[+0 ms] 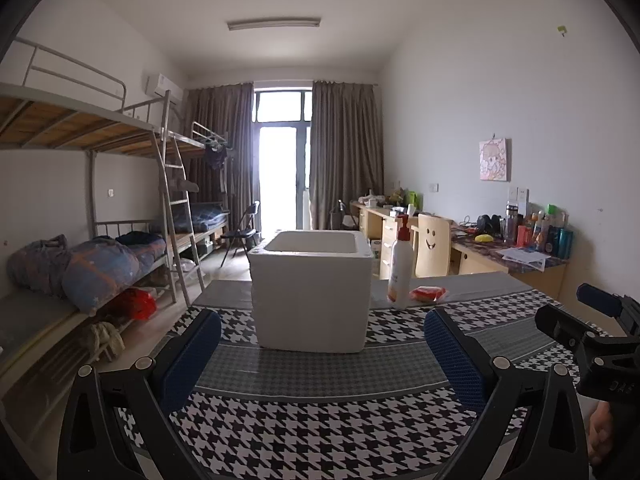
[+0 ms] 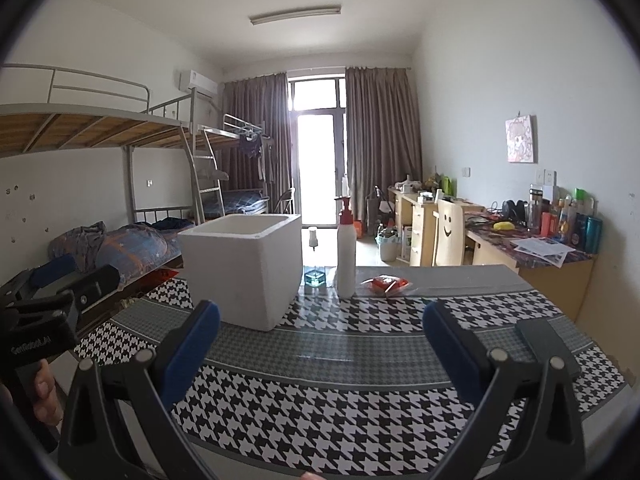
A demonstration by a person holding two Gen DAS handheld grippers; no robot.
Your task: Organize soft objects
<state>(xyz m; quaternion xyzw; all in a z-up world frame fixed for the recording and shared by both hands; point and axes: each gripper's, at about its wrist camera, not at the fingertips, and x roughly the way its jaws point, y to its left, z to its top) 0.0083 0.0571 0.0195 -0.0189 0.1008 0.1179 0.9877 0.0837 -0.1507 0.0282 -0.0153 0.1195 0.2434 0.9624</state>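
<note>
A white foam box [image 1: 312, 292] [image 2: 244, 270] stands open-topped on the houndstooth cloth [image 1: 320, 428] [image 2: 328, 408]. To its right stands a white pump bottle with a red top [image 1: 400, 268] [image 2: 346, 248], and beside that lies a red soft packet in clear wrap [image 1: 429, 294] [image 2: 387, 284]. My left gripper [image 1: 322, 354] is open, short of the box, with nothing between its blue pads. My right gripper [image 2: 320, 350] is open too, empty, facing the gap between box and bottle. Each gripper shows at the other view's edge, held by a hand.
A small glass bottle of blue liquid [image 2: 314, 276] sits behind the box. A dark flat object [image 2: 546, 344] lies on the cloth at right. Bunk beds [image 1: 92, 216] line the left wall. Desks with bottles [image 2: 556, 236] and a smiley-face chair [image 1: 432, 248] stand at right.
</note>
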